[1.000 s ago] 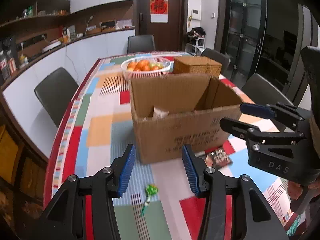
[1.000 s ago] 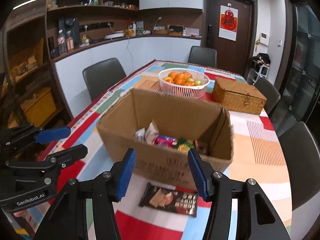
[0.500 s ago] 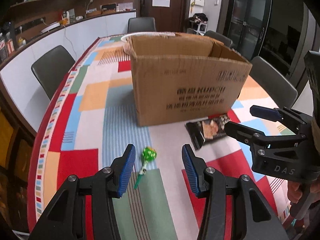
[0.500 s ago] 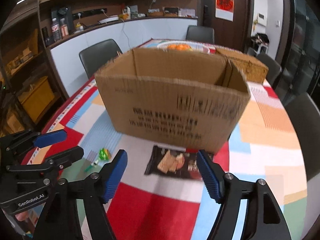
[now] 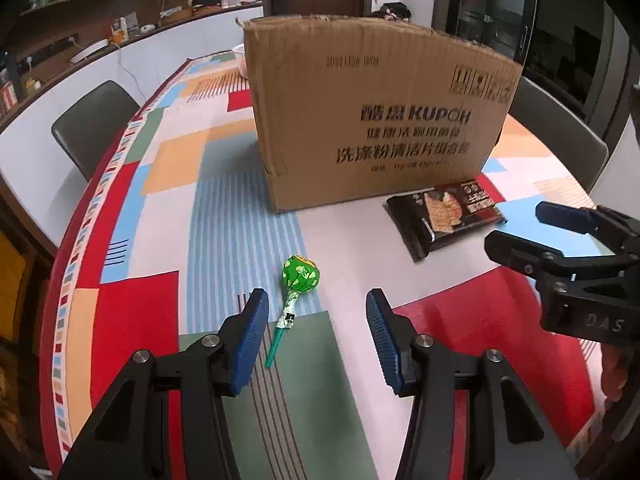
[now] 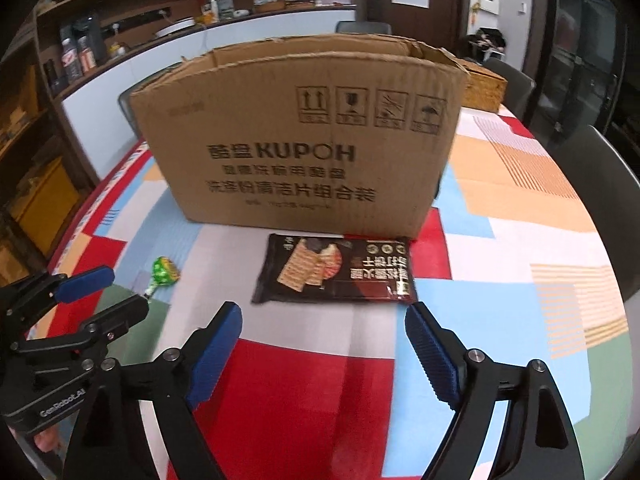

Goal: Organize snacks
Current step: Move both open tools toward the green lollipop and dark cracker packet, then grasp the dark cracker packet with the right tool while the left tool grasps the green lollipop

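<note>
- Since a second ago you have brought both grippers low, down to the table; the box interior is out of sight.
- Left wrist view: your left gripper (image 5: 316,320) gapes wide, empty, over the green lollipop (image 5: 301,276) on the table (image 5: 168,184), near the cardboard box (image 5: 372,112).
- Right wrist view: your right gripper (image 6: 324,340) is spread wide, empty, just short of the cracker packet (image 6: 336,272) lying against the box (image 6: 304,132).
</note>
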Demonstrator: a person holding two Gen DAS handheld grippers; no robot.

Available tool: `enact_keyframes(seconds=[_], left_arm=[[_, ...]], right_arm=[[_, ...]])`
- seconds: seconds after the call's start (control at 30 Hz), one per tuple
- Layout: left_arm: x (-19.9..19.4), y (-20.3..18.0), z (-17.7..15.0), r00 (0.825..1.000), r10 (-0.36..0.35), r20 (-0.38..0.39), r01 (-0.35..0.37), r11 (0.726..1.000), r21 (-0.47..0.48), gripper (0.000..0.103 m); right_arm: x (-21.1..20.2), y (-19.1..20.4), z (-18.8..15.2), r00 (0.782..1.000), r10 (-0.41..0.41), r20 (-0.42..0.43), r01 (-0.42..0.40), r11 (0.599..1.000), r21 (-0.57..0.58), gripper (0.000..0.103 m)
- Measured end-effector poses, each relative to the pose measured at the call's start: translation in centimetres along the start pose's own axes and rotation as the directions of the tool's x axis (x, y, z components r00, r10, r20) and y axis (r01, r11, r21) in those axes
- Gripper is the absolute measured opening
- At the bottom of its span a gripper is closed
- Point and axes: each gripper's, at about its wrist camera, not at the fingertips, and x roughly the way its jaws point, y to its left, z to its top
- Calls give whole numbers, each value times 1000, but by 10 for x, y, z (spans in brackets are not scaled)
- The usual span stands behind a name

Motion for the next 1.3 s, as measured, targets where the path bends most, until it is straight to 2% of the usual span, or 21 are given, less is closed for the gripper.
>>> enact_keyframes(seconds=[0.4, 0.6, 0.67, 0.93, 1.07, 1.3], left_arm=[[40, 15, 3, 998, -36, -50, 33, 998, -55, 49], [47, 17, 7, 998, -34, -49, 32, 998, -58, 38], [47, 16, 8, 999, -27, -47, 24, 998, -55, 25], [44, 6, 9, 997, -66, -36, 63, 994, -88, 24], [36, -6, 15, 997, -74, -18, 72, 995, -76, 24], [25, -20, 29, 997, -70, 19, 71, 995, -65, 24]], right_arm=[[18, 6, 3, 999, -31, -19, 30, 998, -46, 85], [23, 8, 10, 999, -45, -23, 44, 998, -53, 85], [24, 8, 11, 999, -49, -21, 48, 997, -55, 85], [29, -1, 25, 997, -73, -4, 72, 991, -110, 85], [34, -14, 30, 999, -44, -1, 44, 996, -84, 85], [43, -39, 35, 998, 59, 12, -59, 998, 19, 85]])
